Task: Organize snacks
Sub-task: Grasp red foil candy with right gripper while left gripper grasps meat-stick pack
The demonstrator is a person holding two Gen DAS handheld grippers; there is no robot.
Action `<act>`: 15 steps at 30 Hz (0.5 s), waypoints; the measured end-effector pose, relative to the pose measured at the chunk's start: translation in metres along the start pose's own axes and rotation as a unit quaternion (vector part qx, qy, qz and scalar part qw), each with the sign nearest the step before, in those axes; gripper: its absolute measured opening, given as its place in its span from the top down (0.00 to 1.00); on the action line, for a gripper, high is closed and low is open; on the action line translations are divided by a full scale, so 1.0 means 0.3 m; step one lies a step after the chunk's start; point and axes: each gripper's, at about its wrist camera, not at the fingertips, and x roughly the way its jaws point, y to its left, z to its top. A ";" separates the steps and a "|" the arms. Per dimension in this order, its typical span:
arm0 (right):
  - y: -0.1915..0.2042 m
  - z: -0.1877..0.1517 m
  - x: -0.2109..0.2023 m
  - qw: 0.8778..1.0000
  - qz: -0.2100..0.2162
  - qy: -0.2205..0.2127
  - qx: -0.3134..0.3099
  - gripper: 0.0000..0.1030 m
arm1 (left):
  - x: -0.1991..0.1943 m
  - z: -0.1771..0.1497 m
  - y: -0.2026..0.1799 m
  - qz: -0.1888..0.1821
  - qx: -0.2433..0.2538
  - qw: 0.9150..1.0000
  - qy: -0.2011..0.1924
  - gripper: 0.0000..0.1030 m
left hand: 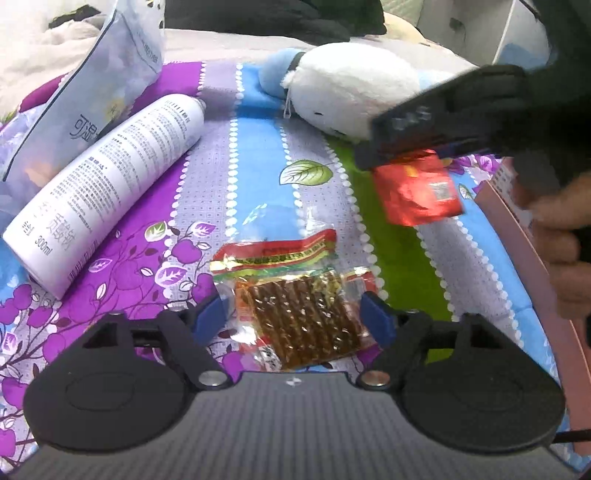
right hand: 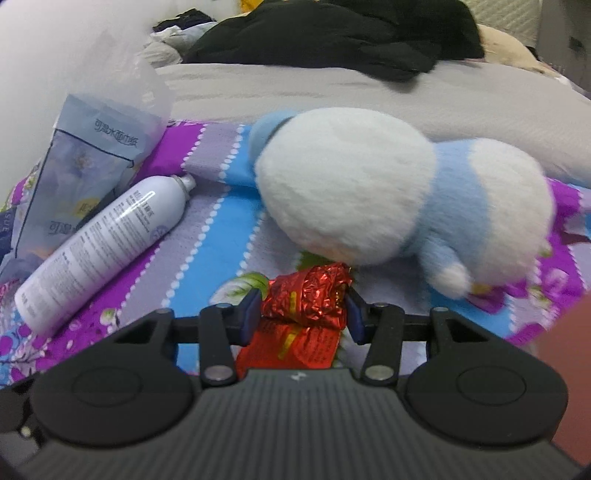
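Note:
A clear snack packet of brown sticks with a red, yellow and green top lies on the patterned bedsheet. My left gripper is open, its blue pads on either side of the packet's lower half. My right gripper is shut on a crumpled red foil snack packet. In the left wrist view the right gripper holds the red packet in the air at the upper right, above the sheet.
A white spray bottle lies at the left beside a pale blue tissue pack. A white and blue plush toy lies at the back. A pink box edge stands at the right. Dark clothes lie behind.

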 end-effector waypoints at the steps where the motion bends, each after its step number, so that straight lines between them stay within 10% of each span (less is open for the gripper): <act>1: -0.005 -0.013 -0.021 1.000 -0.006 -0.003 -0.002 0.52 | -0.003 -0.002 0.000 -0.002 -0.001 1.000 0.000 0.27; 6: -0.025 -0.091 -0.116 1.000 -0.011 -0.002 0.009 0.52 | -0.027 -0.011 0.004 -0.014 -0.009 1.000 -0.003 0.35; 10: -0.033 -0.157 -0.195 1.000 0.001 -0.006 0.024 0.52 | -0.061 -0.028 0.031 -0.023 -0.029 0.999 0.003 0.68; 15: -0.001 -0.234 -0.283 1.000 0.003 -0.014 0.020 0.52 | -0.112 -0.070 0.077 -0.044 -0.058 0.997 0.010 0.78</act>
